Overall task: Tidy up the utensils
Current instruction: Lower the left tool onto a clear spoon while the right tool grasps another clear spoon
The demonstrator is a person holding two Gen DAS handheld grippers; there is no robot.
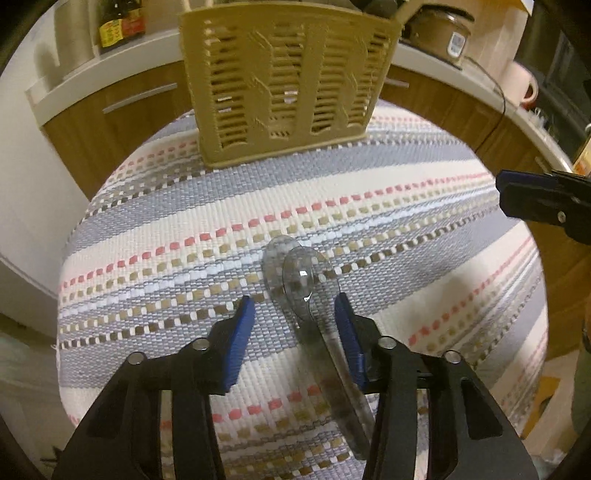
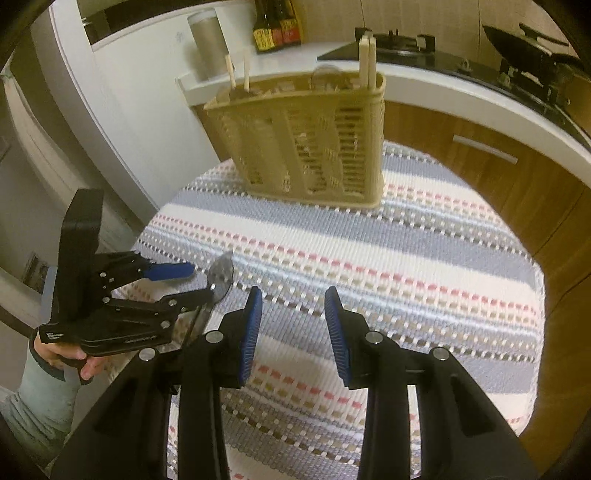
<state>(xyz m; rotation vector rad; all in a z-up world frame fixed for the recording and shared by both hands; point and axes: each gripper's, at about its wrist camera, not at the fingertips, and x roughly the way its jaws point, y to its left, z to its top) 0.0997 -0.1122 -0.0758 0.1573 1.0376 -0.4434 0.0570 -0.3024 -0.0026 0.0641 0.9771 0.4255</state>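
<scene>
On the striped cloth [image 2: 406, 258], my tan utensil basket [image 2: 306, 140] holds chopsticks [image 2: 367, 59]. My left gripper [image 1: 293, 314] is spread around a clear spoon [image 1: 299, 284]; my right gripper [image 2: 293, 314] is spread, holding nothing.

The spoon [image 1: 301, 284] is looking like clear, glossy plastic. The slotted holder [image 1: 286, 79] is showing matt beige plastic, standing on rough woven cloth [image 1: 406, 206].

- No legible text anywhere.
- Sauce bottles [image 2: 277, 26] on the counter: yellow and red labels [image 1: 122, 31], print too blurred to read.
- Left gripper [image 2: 201, 282] body: small white lettering, too small to read.
</scene>
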